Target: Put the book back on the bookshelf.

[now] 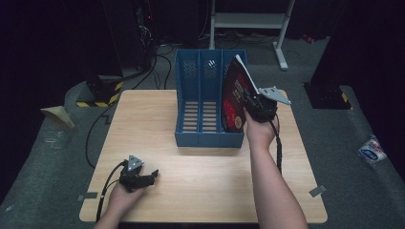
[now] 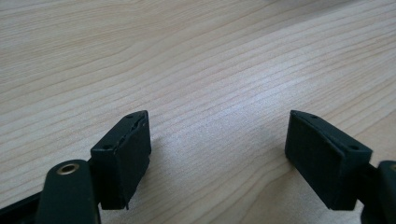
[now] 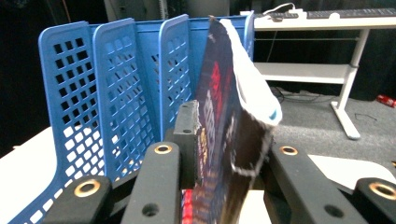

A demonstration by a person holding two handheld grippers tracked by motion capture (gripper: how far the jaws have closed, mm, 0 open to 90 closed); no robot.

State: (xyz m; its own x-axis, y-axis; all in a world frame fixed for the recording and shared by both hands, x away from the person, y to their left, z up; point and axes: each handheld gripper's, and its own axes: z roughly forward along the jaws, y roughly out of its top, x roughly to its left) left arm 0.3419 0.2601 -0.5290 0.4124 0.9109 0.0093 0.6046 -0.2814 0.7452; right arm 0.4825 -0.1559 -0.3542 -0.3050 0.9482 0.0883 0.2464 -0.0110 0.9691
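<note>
A blue slotted file organizer (image 1: 198,138) (image 3: 116,93) stands at the back middle of the wooden table (image 1: 200,191). A dark red book (image 1: 234,95) (image 3: 224,107) stands tilted in its rightmost slot, pages fanning out to the right. My right gripper (image 1: 249,102) (image 3: 229,144) straddles the book's near edge. The cover rests against the left pad (image 3: 187,135), and the jaws look slack around it, open. My left gripper (image 1: 152,175) (image 2: 217,154) lies on the table at the front left, open with only bare wood between its pads.
The organizer's two left slots hold nothing. On the floor lie a white desk frame (image 1: 248,21) behind the table, a yellow-black striped block (image 1: 102,95) with cables at the left, and a white packet (image 1: 372,150) at the right.
</note>
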